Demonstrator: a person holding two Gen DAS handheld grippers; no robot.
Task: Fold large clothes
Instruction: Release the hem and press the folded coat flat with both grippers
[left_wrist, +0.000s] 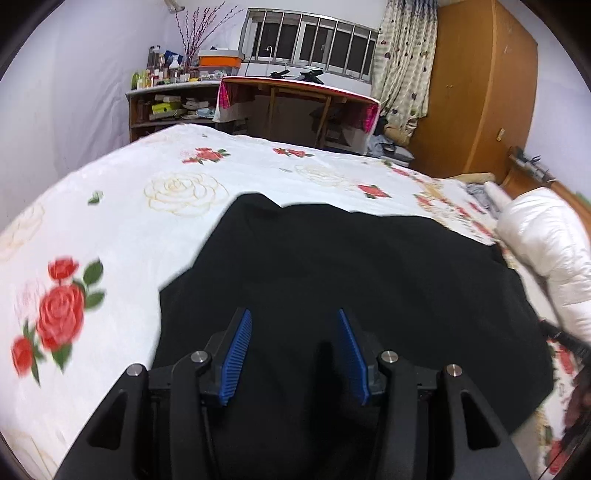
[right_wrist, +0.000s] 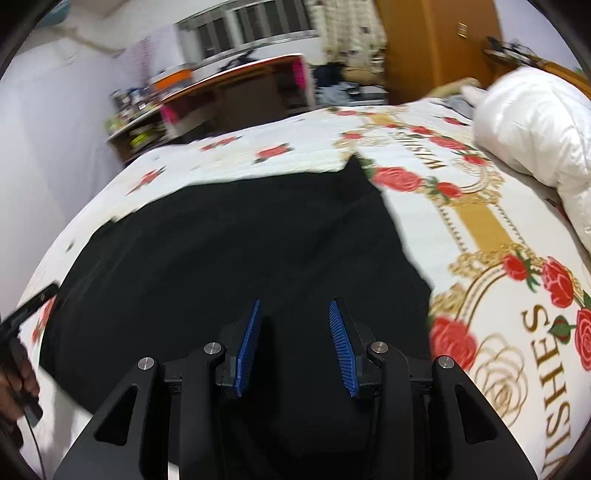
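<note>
A large black garment (left_wrist: 332, 266) lies spread on the rose-print bedspread (left_wrist: 110, 229). It also fills the middle of the right wrist view (right_wrist: 240, 240). My left gripper (left_wrist: 294, 314) is open and empty, held over the garment's near part, its blue pads apart. My right gripper (right_wrist: 294, 304) is open and empty too, over the garment's near edge. The left hand and its gripper handle (right_wrist: 18, 354) show at the left edge of the right wrist view.
A white puffy jacket (left_wrist: 546, 251) lies on the bed to the right of the garment (right_wrist: 535, 122). Beyond the bed stand a table (left_wrist: 295, 96), cluttered shelves (left_wrist: 170, 99), a wooden wardrobe (left_wrist: 480, 85) and a curtained window.
</note>
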